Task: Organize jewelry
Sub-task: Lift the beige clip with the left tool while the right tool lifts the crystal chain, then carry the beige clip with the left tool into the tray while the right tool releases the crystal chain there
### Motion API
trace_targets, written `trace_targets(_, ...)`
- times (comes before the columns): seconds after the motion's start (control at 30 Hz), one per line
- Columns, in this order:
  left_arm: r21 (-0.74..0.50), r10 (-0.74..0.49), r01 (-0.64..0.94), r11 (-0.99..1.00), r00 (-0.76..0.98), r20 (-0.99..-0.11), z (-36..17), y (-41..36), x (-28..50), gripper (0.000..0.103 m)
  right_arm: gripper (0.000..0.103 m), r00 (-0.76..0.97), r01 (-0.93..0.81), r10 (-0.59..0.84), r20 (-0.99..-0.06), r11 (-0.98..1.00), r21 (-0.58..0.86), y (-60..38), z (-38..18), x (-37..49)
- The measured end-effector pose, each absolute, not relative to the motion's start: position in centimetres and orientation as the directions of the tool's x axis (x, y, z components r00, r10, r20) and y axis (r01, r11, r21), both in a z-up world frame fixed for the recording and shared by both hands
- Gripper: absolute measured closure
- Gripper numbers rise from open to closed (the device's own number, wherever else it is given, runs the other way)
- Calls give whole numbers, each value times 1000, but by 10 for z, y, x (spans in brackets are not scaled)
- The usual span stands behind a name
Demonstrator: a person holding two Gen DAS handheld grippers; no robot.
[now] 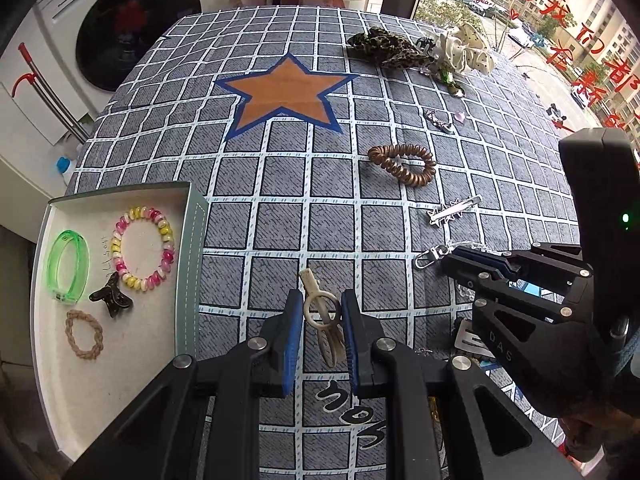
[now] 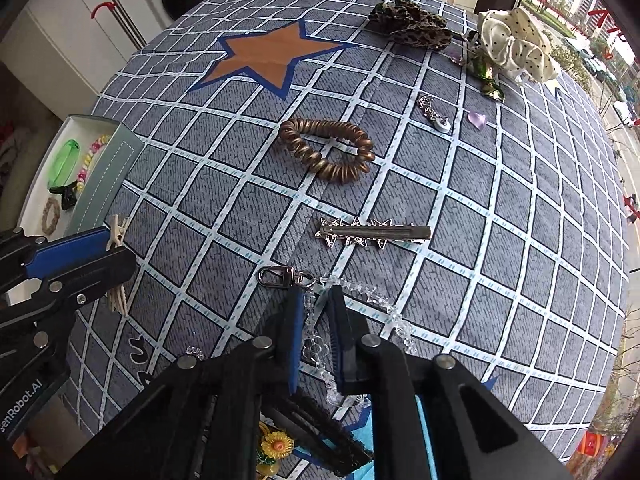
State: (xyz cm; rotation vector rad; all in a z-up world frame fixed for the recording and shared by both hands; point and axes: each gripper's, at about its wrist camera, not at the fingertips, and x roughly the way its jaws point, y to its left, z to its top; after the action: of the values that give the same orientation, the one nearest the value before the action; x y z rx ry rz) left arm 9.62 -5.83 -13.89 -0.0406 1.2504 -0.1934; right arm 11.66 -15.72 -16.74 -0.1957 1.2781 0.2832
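The left gripper (image 1: 322,334) straddles a cream hair clip (image 1: 325,322) lying on the checked tablecloth (image 1: 280,220) just right of the tray (image 1: 192,256); its jaws stand apart on either side of the clip with a gap showing, so nothing is grasped yet. To do this well, I would close squarely across the clip's ring and long body, lift it clear of the tray wall, then release it over a bare patch of the tray floor. The right gripper (image 2: 316,334), further right of the tray, brackets a crystal bead chain (image 2: 360,300) behind its metal clasp (image 2: 280,276); its jaws look released, though contact is hard to tell. The tray already holds a green bangle (image 1: 68,268), a beaded bracelet (image 1: 142,248), a black claw clip (image 1: 111,296) and a braided hair tie (image 1: 84,334).
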Motion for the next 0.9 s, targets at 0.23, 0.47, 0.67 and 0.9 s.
trace_targets(0.23, -147, -177, 118, 982, 315, -932, -131, -47, 88, 77, 98, 289, -194, 188, -939, 972, 135, -185, -150, 116)
trace_targets(0.47, -153, -184, 115, 981, 341, -922, -116, -32, 83, 77, 98, 335, -116, 256, -907, 966, 229, -207, -118, 106)
trace_targets(0.67, -154, -178, 94, 984, 363, -915, -105, -12, 76, 77, 98, 366, -110, 288, -885, 958, 266, -202, -93, 102)
trace_targets(0.9, -146, -148, 35, 989, 384, -912, -97, 27, 60, 77, 98, 387, -145, 337, -858, 941, 304, -183, -64, 98)
